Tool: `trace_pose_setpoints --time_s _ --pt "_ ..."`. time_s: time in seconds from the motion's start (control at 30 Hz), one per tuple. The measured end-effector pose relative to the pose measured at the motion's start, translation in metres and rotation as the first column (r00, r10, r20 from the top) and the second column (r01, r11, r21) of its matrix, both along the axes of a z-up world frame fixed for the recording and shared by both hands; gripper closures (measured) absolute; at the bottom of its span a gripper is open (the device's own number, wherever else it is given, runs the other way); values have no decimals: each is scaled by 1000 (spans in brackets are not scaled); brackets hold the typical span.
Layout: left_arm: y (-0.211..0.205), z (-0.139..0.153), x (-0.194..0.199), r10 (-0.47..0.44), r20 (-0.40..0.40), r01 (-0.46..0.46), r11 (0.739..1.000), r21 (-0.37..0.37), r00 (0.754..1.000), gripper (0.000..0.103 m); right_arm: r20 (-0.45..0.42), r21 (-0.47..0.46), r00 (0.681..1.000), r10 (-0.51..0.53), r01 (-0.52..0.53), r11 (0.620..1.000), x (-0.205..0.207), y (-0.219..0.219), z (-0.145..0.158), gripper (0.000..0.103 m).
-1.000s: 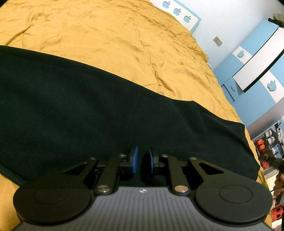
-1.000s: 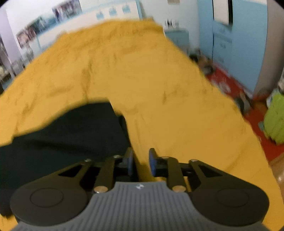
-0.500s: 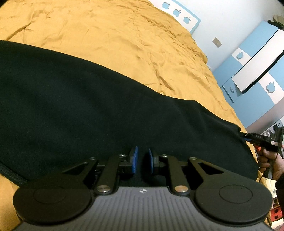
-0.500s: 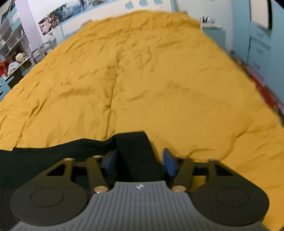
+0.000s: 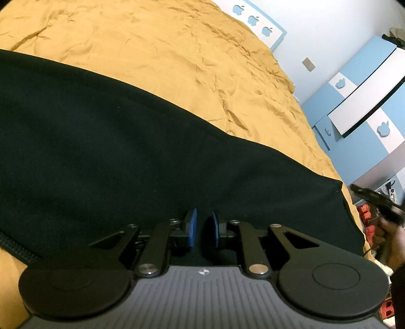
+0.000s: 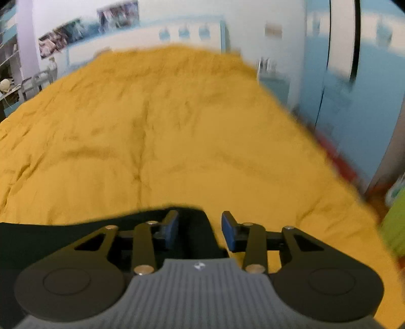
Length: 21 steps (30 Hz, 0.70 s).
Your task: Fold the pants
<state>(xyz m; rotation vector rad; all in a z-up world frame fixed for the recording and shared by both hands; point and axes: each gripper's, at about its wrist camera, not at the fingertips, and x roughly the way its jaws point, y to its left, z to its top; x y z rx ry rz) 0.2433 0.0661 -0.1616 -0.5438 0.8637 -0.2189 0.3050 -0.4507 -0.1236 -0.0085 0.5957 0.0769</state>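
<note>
A: Where are the black pants (image 5: 131, 151)?
B: Spread across the lower half of the left wrist view on the orange bedspread (image 5: 164, 58), with one corner reaching into the bottom middle of the right wrist view.
A: And the jaws?
B: The left gripper (image 5: 202, 229) has its jaws clenched on the near edge of the cloth. The right gripper (image 6: 200, 231) has just been spreading its jaws; the corner lies between them, but the pads do not seem to press it.
A: What could go wrong?
B: If the right jaws close late or off the corner, I'd expect it to slip free, and the fold would come out crooked. That view is blurred, so aim is hard to judge. The left's shallow bite could also pull loose.
A: Any writing?
B: None readable. Only apple-shaped cutouts on the headboard (image 5: 255, 20), upper right, and the wardrobe (image 5: 354, 121).
</note>
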Motion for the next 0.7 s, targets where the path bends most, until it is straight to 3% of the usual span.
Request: trace_pose_setpoints --time_s 0.13,0.23,0.3,0.37,0.43,0.57,0.67,0.7 --pt "0 0 -1 1 2 -1 1000 3 1000 84 -22 48 994 107 -106 993 -43 17 2 68" --pt "3 7 -5 16 11 -16 1000 -2 1000 84 -213 -91 976 -30 10 996 -46 7 -29 66" --pt "11 21 -18 70 49 -70 998 0 996 82 -203 -14 975 -91 90 996 -60 -8 -26 68" --pt "25 38 -35 115 87 -115 993 0 990 72 -144 3 983 -114 115 993 -78 1 -10 69" --pt "49 52 -55 158 123 -156 987 -27 980 58 -94 29 994 -59 62 998 -92 26 5 69" --pt "111 65 -83 279 132 -277 960 -37 951 56 -42 63 991 126 -124 990 -106 114 21 68" --pt "174 68 -105 420 115 -411 907 -90 900 56 -35 122 967 252 -246 962 -112 185 21 65" --pt "195 66 -113 475 102 -464 879 -111 874 56 -33 139 954 297 -290 947 -115 211 20 63"
